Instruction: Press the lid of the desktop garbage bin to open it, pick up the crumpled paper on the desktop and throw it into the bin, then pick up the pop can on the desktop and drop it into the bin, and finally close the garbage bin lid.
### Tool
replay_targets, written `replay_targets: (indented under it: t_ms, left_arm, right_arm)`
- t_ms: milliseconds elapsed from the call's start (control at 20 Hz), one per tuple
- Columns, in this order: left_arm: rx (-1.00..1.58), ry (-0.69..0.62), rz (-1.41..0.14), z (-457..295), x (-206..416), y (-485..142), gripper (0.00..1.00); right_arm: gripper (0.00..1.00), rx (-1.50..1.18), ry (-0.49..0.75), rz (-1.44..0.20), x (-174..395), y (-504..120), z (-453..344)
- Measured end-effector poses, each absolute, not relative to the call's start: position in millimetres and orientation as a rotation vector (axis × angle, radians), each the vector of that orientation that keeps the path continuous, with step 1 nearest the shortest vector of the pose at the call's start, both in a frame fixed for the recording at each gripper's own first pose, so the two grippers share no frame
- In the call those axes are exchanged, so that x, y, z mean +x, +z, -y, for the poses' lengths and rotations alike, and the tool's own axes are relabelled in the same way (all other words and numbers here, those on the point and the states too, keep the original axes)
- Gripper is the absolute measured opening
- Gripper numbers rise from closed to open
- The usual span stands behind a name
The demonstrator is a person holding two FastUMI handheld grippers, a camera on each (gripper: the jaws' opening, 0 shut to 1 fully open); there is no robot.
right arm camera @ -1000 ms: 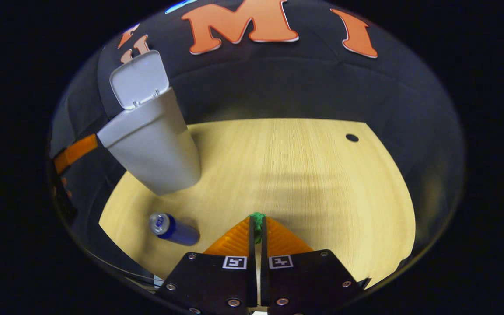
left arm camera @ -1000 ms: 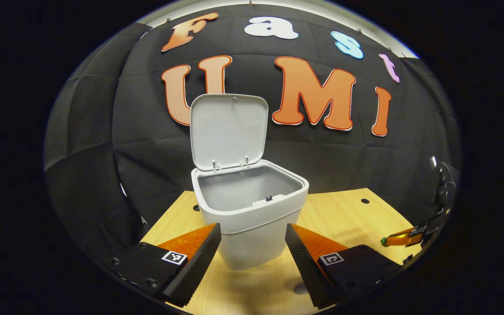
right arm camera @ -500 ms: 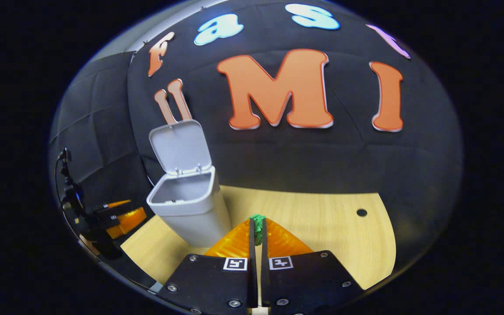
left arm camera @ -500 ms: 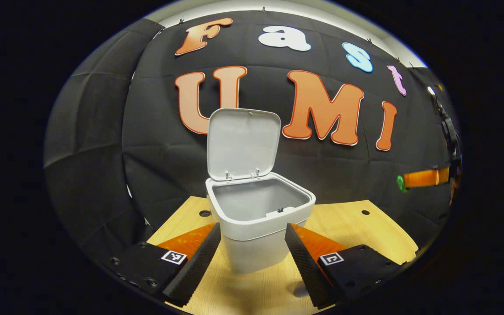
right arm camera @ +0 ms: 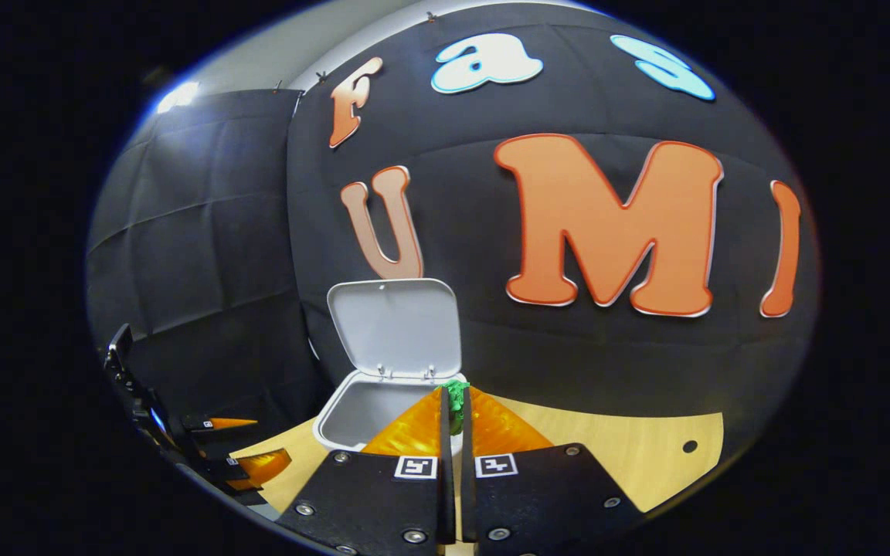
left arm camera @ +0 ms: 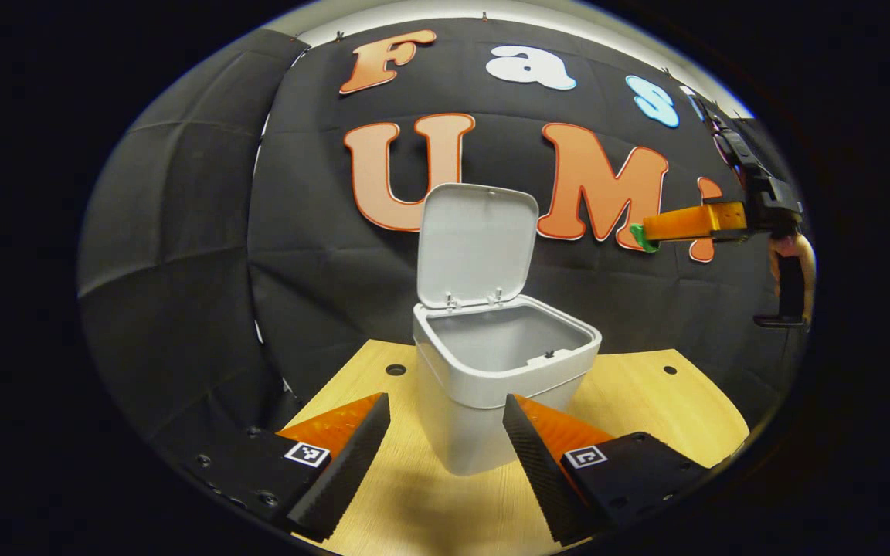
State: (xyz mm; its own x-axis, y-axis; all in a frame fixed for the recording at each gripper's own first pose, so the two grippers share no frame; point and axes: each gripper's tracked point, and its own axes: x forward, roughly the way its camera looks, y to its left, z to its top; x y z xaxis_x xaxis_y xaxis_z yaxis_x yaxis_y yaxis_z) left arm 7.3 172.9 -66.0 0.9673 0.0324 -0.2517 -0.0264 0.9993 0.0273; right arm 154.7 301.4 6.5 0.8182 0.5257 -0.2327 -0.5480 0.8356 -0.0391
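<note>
The white desktop bin (left arm camera: pixel 484 421) stands on the wooden table with its lid (left arm camera: pixel 476 243) swung up and its inside in view. My left gripper (left arm camera: pixel 446 399) is open, low over the table, with the bin just ahead between its fingers and untouched. High to the right of the bin, my right gripper (left arm camera: pixel 650 232) is shut on a small green crumpled paper (left arm camera: pixel 640 238). In the right gripper view the paper (right arm camera: pixel 456 401) sticks out from the fingertips of the right gripper (right arm camera: pixel 453 392), with the open bin (right arm camera: pixel 352 409) below and ahead.
The light wooden table (left arm camera: pixel 646 409) has small round holes (left arm camera: pixel 395 369) near its back edge. A hand (left arm camera: pixel 793 262) holds the right gripper at the far right. The left gripper (right arm camera: pixel 248 445) sits low at the left in the right gripper view.
My right gripper has risen from the table with the green paper and swung toward the bin; the blue can has left its view. The left gripper shifted slightly, staying open.
</note>
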Motion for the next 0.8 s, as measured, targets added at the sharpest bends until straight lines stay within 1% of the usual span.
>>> replay_targets:
  t_ms: [250, 450, 600, 700, 800]
  left_arm:
    - [0.001, 0.080, -0.273, -204.0, -1.1, -75.3, 0.94]
    - [-0.009, 0.117, -0.289, -226.6, -4.4, -82.3, 0.94]
    - [-0.018, 0.134, -0.296, -238.7, -6.6, -85.2, 0.94]
    - [-0.019, 0.137, -0.298, -242.8, -6.6, -84.4, 0.94]
    - [-0.020, 0.131, -0.299, -241.9, -5.4, -84.3, 0.94]
  right_arm:
    - [0.03, -0.139, 0.602, -0.291, 178.3, -39.4, -352.0]
    - [0.04, -0.184, 0.563, -0.318, 192.5, -64.7, -364.2]
    - [0.03, -0.167, 0.588, -0.344, 192.4, -76.8, -373.6]
    - [0.06, -0.158, 0.588, -0.346, 195.1, -78.3, -374.9]
    - [0.14, -0.149, 0.592, -0.335, 194.0, -75.2, -376.3]
